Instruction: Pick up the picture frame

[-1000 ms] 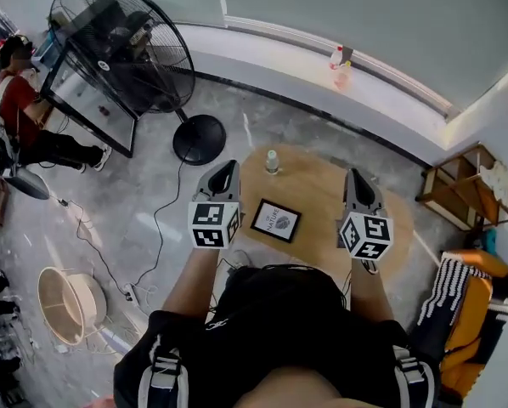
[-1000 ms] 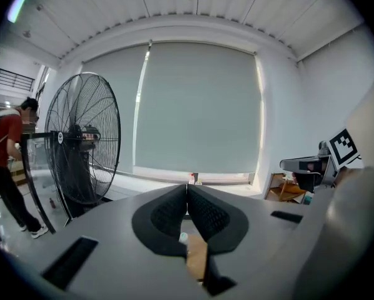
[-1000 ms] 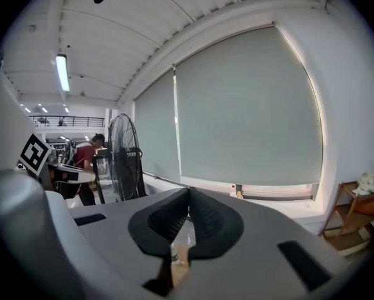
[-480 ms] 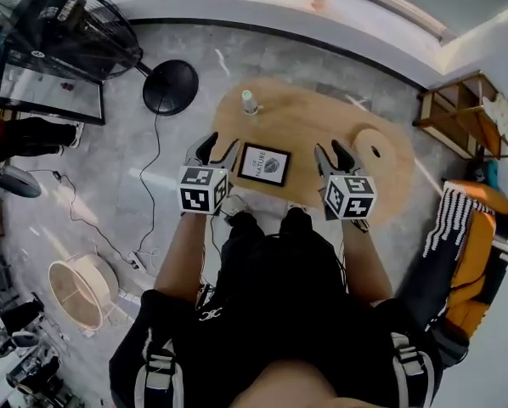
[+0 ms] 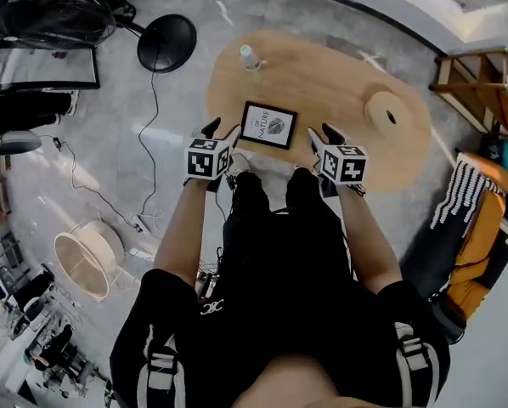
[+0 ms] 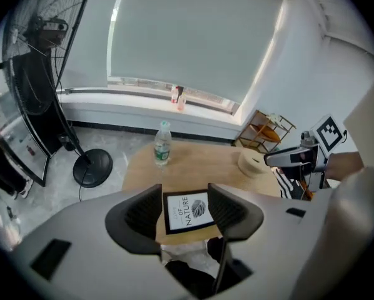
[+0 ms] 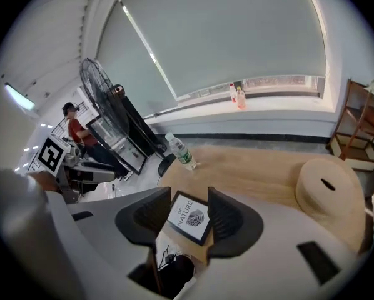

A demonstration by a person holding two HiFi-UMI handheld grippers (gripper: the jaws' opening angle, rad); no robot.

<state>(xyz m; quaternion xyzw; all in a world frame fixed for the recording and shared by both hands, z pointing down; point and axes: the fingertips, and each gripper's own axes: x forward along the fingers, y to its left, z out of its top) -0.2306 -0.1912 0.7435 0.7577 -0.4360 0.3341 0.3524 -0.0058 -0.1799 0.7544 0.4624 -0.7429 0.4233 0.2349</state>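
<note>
Picture frame (image 5: 268, 126) lies flat by the near edge of the worktop (image 5: 339, 79), between your two tools and touched by neither. Your left tool (image 5: 222, 132) and right tool (image 5: 324, 133) both have their jaws opening, with nothing gripped. The frame shows beyond each gap. A bottle (image 5: 250, 56) stands further back.

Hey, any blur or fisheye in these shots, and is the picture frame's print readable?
Head view: sharp, edges bent by the wide lens, picture frame print tiny. Left gripper view: heavy fisheye, dark corners, print readable. Right gripper view: same fisheye, print readable.
</note>
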